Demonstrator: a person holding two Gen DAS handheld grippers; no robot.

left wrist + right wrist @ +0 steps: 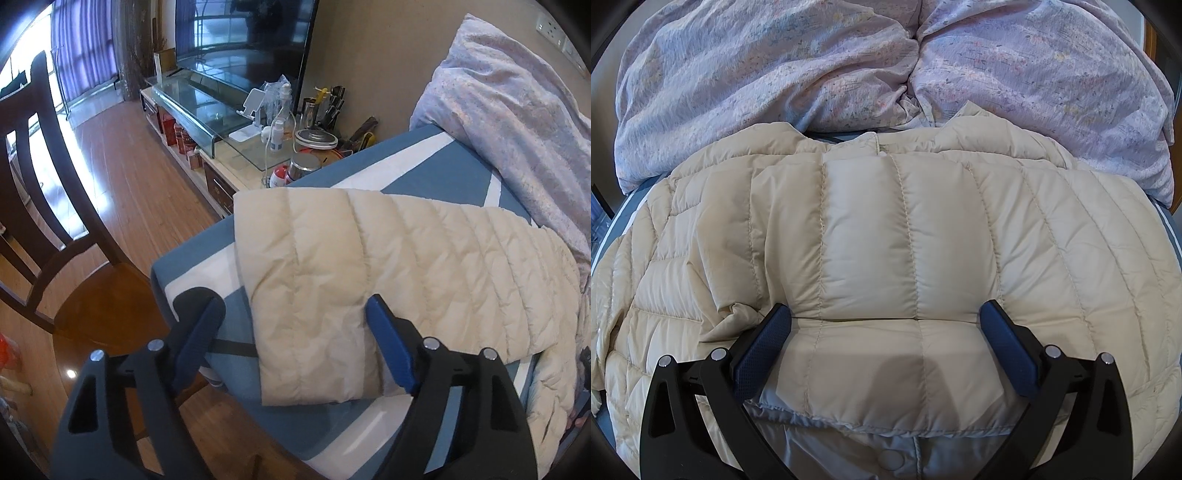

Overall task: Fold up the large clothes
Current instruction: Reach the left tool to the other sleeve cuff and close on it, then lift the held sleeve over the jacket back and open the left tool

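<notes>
Left wrist view: your left gripper [293,308] is wide open around the cream jacket's [369,266] end on the blue bed [461,162], TV stand [207,110] beyond. Right wrist view: right gripper [886,314] looks open, pads maybe touching the jacket [905,240] beside the quilt [775,74].

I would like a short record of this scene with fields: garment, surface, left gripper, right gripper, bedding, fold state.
garment: cream quilted jacket
surface: blue and white sheet
left gripper: open, straddling the jacket's folded end, pads not pressing
right gripper: open, over the jacket's near edge
bedding: lilac floral duvet, bunched behind the jacket
fold state: partly folded, one flap laid over
</notes>
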